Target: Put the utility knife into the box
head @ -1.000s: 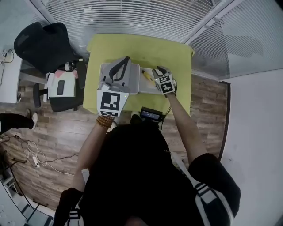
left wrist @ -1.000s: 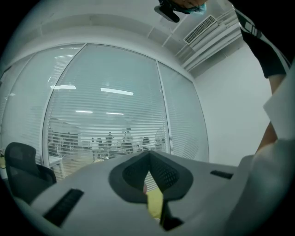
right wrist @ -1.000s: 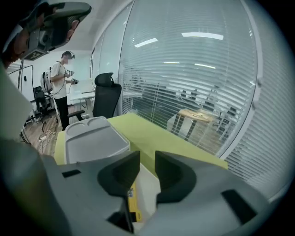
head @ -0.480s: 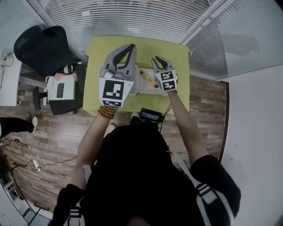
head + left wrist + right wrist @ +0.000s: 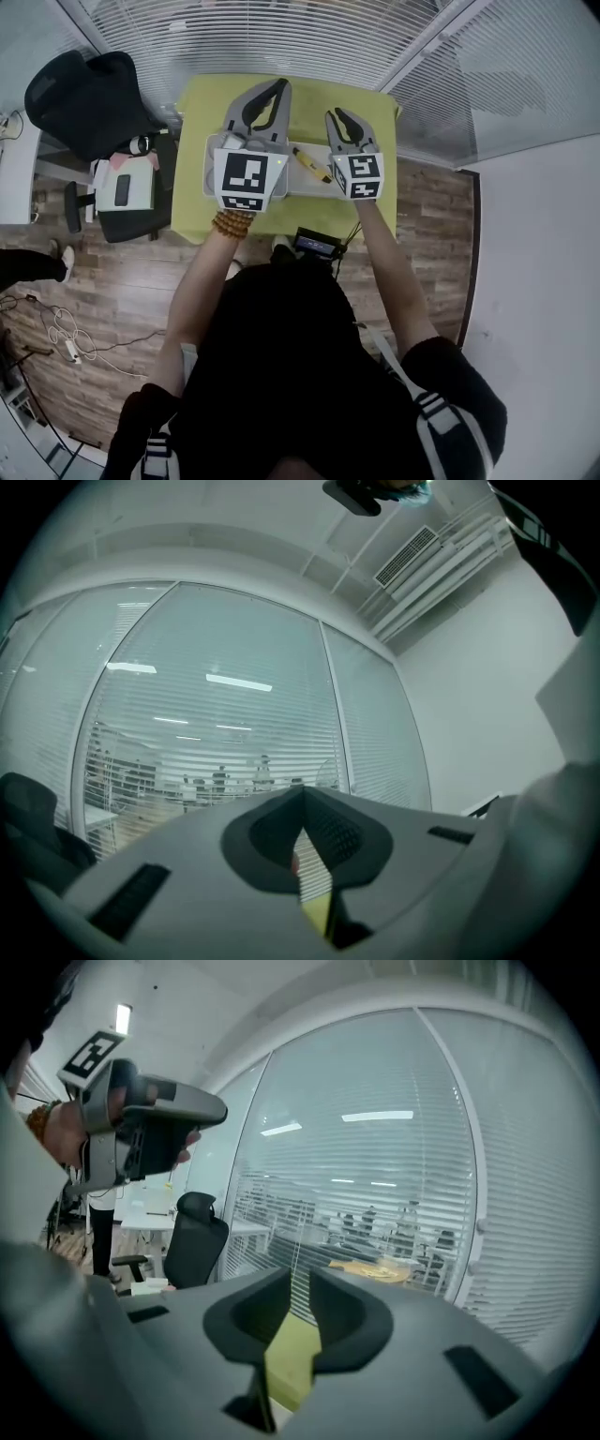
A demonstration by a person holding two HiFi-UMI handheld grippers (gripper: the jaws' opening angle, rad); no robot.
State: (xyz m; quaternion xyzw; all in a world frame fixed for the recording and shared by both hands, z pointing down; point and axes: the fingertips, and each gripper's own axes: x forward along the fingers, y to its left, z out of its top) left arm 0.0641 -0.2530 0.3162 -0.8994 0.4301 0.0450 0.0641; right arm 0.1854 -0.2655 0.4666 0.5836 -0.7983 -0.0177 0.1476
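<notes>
The yellow utility knife [image 5: 309, 162] lies flat on a white panel just right of the light grey box [image 5: 212, 165] on the green table [image 5: 309, 103]. In the head view it shows between my two grippers, and neither touches it. My left gripper [image 5: 277, 89] is raised over the box with its tips together and nothing in them; its own view [image 5: 302, 803] looks at the window blinds. My right gripper [image 5: 337, 114] hangs above the table right of the knife. Its jaws [image 5: 298, 1283] have just been closing, a narrow gap stays between them, and only the table shows through it.
A black office chair [image 5: 84, 98] and a low stand with a phone and papers [image 5: 127, 187] are left of the table. A black device [image 5: 319, 246] sits at the table's near edge. Cables [image 5: 61, 328] lie on the wood floor. Blinds-covered glass walls stand behind the table.
Both grippers have lifted off the box area and now point toward the windows; the right one rose more and its jaws narrowed. The knife has stayed on the white panel.
</notes>
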